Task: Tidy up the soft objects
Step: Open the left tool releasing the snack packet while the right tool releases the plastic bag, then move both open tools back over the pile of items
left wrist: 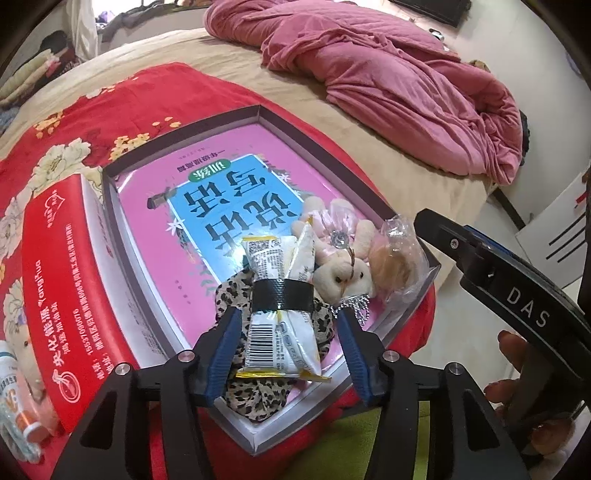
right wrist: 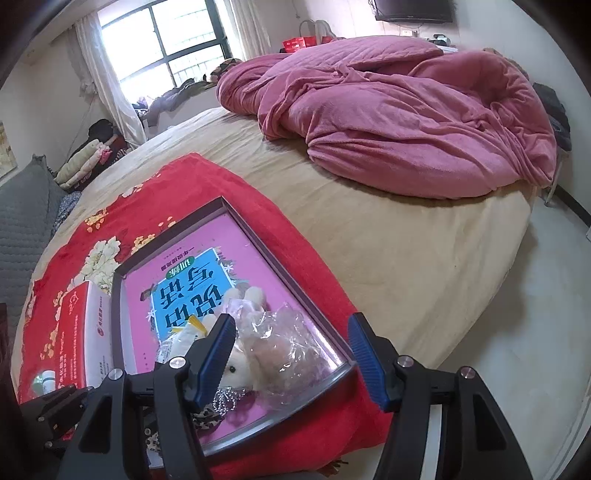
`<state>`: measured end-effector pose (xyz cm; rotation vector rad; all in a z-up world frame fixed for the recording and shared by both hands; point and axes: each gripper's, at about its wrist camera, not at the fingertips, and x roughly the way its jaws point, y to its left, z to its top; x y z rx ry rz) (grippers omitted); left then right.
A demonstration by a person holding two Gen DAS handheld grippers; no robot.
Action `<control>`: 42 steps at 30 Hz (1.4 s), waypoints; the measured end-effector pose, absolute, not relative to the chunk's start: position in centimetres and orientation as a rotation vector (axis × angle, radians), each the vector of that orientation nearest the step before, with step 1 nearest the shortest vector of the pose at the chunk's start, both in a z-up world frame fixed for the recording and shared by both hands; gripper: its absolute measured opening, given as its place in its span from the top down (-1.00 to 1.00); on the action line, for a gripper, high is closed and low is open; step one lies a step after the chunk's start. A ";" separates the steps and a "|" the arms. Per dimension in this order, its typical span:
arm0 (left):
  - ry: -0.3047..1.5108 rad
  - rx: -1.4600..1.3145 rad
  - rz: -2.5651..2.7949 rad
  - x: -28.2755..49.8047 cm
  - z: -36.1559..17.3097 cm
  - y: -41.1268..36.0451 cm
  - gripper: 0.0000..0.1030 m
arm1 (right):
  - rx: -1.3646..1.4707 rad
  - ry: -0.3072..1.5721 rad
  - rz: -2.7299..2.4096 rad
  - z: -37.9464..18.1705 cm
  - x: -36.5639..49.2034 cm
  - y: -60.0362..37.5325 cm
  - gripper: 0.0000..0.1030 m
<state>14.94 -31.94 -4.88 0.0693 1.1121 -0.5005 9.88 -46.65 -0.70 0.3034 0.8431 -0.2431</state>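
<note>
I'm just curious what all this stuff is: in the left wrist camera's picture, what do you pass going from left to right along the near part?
Small bottle → red box → leopard-print scrunchie → taped snack packets → white plush bear → clear plastic bag → right gripper's black body.

Bedroom. A large bed with a beige sheet fills most of the view. A crumpled pink quilt lies heaped at its far side. A red flowered blanket is spread over the near corner. A dark-framed window on the far wall admits daylight, with white curtains hanging at its left. A dark television is mounted high on the pale wall. The floor is light-coloured. Clothes are piled beside the bed, below the window.
</note>
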 end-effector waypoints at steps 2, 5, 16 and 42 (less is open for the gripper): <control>1.116 0.070 -0.494 15.0 -4.9 -31.7 -0.08 | 0.302 0.844 -0.246 -0.7 9.9 -46.6 -0.22; 1.111 0.062 -0.491 15.1 -4.7 -31.4 -0.09 | 0.298 0.844 -0.241 -0.6 9.9 -46.5 -0.22; 1.069 0.068 -0.477 14.5 -3.0 -30.9 -0.39 | 0.299 0.842 -0.252 -0.3 9.8 -46.5 -0.23; 0.988 0.028 -0.442 11.9 1.5 -26.6 -0.52 | 0.278 0.807 -0.271 3.2 8.3 -44.8 -0.40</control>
